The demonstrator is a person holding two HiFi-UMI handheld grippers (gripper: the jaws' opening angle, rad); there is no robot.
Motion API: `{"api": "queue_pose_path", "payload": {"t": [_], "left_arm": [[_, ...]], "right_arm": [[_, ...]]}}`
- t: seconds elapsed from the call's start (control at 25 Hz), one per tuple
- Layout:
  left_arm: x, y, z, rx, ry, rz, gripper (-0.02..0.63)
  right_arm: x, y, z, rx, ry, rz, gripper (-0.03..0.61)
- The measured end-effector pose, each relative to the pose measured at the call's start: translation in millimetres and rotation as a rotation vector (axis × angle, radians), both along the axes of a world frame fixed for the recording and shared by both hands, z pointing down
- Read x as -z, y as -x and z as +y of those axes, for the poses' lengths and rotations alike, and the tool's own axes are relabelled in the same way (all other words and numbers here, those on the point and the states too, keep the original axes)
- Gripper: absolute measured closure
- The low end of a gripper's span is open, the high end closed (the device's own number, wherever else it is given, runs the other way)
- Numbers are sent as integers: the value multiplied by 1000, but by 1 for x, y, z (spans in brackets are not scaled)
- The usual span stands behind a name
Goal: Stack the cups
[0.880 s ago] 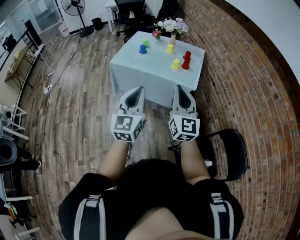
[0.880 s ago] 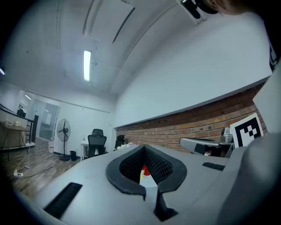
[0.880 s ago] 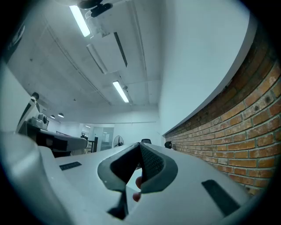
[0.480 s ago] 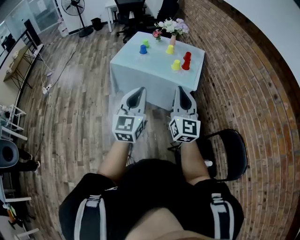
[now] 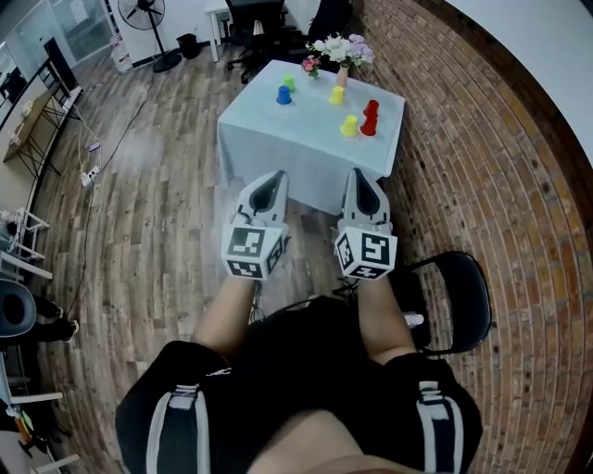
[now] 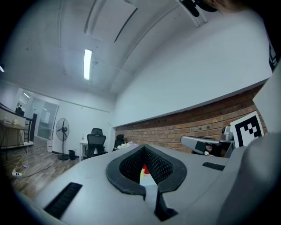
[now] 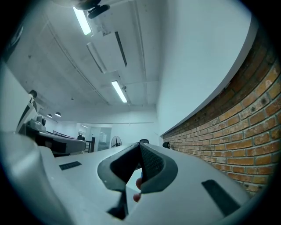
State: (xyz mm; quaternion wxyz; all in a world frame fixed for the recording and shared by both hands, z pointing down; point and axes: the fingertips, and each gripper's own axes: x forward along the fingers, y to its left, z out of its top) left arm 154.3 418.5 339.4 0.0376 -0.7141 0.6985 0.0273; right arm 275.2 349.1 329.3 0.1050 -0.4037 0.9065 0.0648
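Both outstretched (seemingly empty): left gripper, right gripper.

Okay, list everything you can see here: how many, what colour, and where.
table: one, pale blue cloth, ahead of the person
blue cup: one, blue, table's far left
green cup: one, green, just beyond the blue cup
yellow cups: two, yellow, mid-table
red cups: short stack, number unclear, red, table's right side
flowers: white and pink, table's far edge
black chair: one, black, by the brick wall
fan: one, black, far left
left claw: one, grey, shut, empty
right claw: one, grey, shut, empty
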Motion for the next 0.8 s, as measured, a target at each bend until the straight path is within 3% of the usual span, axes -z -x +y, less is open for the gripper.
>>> {"api": "queue_pose_path", "payload": {"t": [0.44,0.8], "left_arm": [[-11,9,-36,-15,10,-14,612],[-21,45,-140,-21,10,-26,612]], "right_arm": [[-13,9,-43,-21,11,-13,578],[-25,46,-148,-36,5,-15,578]]}}
